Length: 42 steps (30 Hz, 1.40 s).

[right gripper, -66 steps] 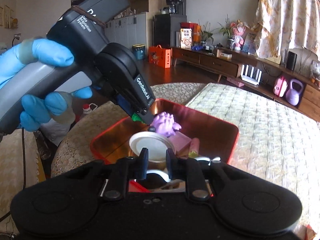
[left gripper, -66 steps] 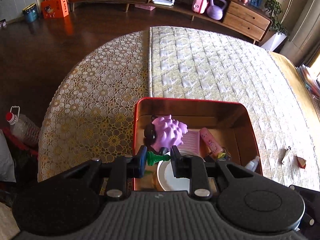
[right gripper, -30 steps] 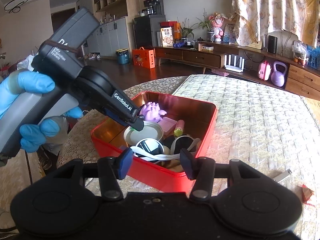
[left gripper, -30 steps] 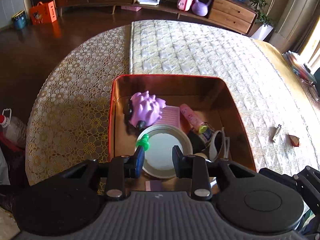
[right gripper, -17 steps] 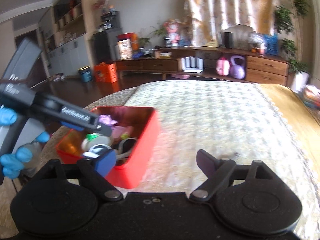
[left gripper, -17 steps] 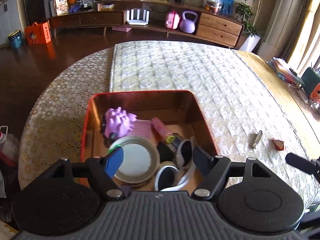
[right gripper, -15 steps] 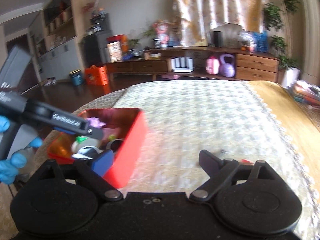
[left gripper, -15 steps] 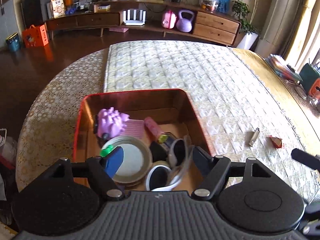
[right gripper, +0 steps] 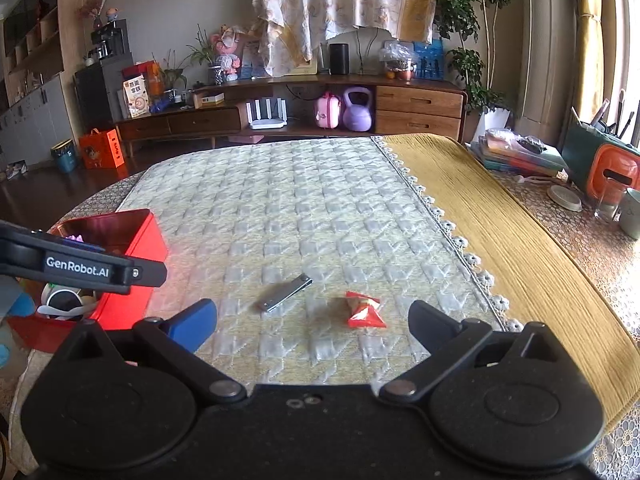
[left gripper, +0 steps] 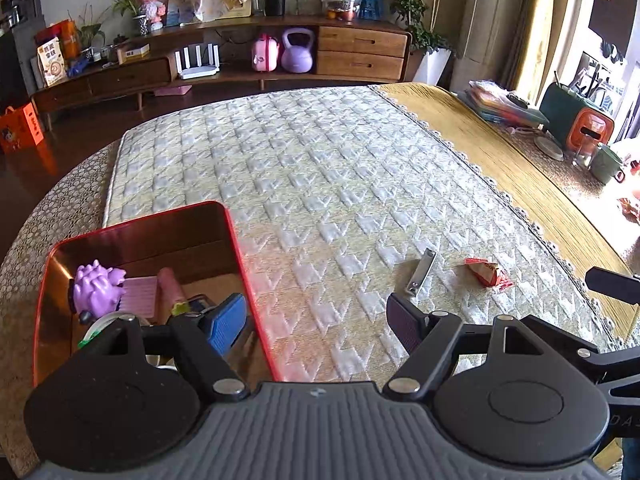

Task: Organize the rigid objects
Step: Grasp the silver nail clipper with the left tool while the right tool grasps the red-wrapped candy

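Note:
A red tin box (left gripper: 236, 240) sits at the left on the quilted cloth and holds a purple spiky toy (left gripper: 98, 286), a pink tube (left gripper: 170, 288) and other small items. A metal nail clipper (left gripper: 420, 272) and a red snack packet (left gripper: 488, 273) lie on the cloth to its right. My left gripper (left gripper: 316, 320) is open and empty over the box's right wall. My right gripper (right gripper: 310, 318) hangs just short of the nail clipper (right gripper: 286, 293) and the packet (right gripper: 364, 311); its jaws are opening with nothing between them. The red box (right gripper: 136, 304) is at its left.
A yellow cloth strip (right gripper: 500, 240) with a lace edge runs along the right of the quilted cloth. Beyond it are stacked books (right gripper: 520, 156), a green and orange holder (right gripper: 604, 168) and a cup (right gripper: 632, 212). The table's far edge drops to a dark floor.
Both grippers swung right, away from the box's inside toward the bare cloth. Both jaws went from nearly shut to wide; the left let go of a small green item in the box.

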Tool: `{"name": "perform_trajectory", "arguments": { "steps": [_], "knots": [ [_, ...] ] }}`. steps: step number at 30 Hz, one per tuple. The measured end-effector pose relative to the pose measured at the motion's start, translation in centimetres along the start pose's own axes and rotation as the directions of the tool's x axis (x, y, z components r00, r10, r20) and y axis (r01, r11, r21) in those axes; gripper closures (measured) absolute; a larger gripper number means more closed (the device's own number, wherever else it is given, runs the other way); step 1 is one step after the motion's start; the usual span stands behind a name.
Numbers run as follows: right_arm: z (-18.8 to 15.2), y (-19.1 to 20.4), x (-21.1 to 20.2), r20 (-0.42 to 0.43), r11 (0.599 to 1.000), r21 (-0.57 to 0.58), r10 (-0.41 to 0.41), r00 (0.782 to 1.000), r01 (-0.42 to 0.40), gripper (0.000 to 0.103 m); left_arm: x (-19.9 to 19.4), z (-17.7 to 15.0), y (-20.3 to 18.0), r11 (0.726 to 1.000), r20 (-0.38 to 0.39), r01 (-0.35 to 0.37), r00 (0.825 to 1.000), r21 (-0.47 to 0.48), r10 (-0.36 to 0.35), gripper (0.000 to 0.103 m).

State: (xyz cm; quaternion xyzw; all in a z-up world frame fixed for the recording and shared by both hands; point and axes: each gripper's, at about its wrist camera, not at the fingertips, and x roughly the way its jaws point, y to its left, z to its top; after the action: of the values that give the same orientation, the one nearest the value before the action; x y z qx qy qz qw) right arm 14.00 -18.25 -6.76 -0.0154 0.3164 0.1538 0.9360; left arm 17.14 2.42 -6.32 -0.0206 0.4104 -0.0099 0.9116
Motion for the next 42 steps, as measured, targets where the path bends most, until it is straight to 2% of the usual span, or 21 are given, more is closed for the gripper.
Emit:
{"name": "perform_trajectory", "arguments": {
  "steps": [14, 20, 26, 32, 35, 38, 40, 42],
  "knots": [
    [0.2, -3.4, 2.7, -0.016, 1.000, -0.005, 0.009, 1.000, -0.010, 0.001, 6.1, 0.9, -5.1, 0.993, -0.044, 0.030, 0.999, 0.112, -0.025, 0.026],
    [0.0, -4.4, 4.8, -0.039, 1.000, -0.021, 0.011, 0.999, -0.012, 0.009, 8.5, 1.2, -6.5, 0.990, -0.061, 0.019, 0.998, 0.139, -0.011, 0.026],
    [0.2, -5.3, 5.7, -0.039, 1.000, -0.007, 0.029, 0.999, -0.029, 0.010, 10.2, 1.0, -6.9, 0.988, -0.073, 0.017, 0.997, 0.153, -0.006, 0.026],
    [0.5, -5.9, 6.9, -0.054, 0.998, 0.022, 0.065, 0.996, -0.064, 0.016, 11.0, 0.7, -6.8, 0.990, -0.069, 0.006, 0.998, 0.138, 0.004, 0.026],
    [0.7, -6.2, 7.5, -0.060, 0.996, 0.042, 0.083, 0.995, -0.081, 0.026, 11.1, 0.8, -6.8, 0.989, -0.055, 0.007, 0.998, 0.147, 0.001, 0.026],
    [0.7, -6.6, 7.9, -0.062, 0.992, 0.060, 0.116, 0.991, -0.113, 0.029, 11.2, 0.7, -6.8, 0.989, -0.046, 0.017, 0.999, 0.144, -0.010, 0.029],
    [0.7, -7.1, 8.5, -0.074, 0.988, 0.087, 0.137, 0.988, -0.130, 0.032, 11.2, 0.7, -6.8, 0.990, -0.039, 0.029, 0.999, 0.137, -0.024, 0.035],
    [0.7, -7.6, 9.1, -0.090, 0.983, 0.121, 0.153, 0.984, -0.141, 0.039, 11.2, 0.8, -7.1, 0.987, -0.032, 0.039, 0.999, 0.154, -0.034, 0.048]
  ]
}}
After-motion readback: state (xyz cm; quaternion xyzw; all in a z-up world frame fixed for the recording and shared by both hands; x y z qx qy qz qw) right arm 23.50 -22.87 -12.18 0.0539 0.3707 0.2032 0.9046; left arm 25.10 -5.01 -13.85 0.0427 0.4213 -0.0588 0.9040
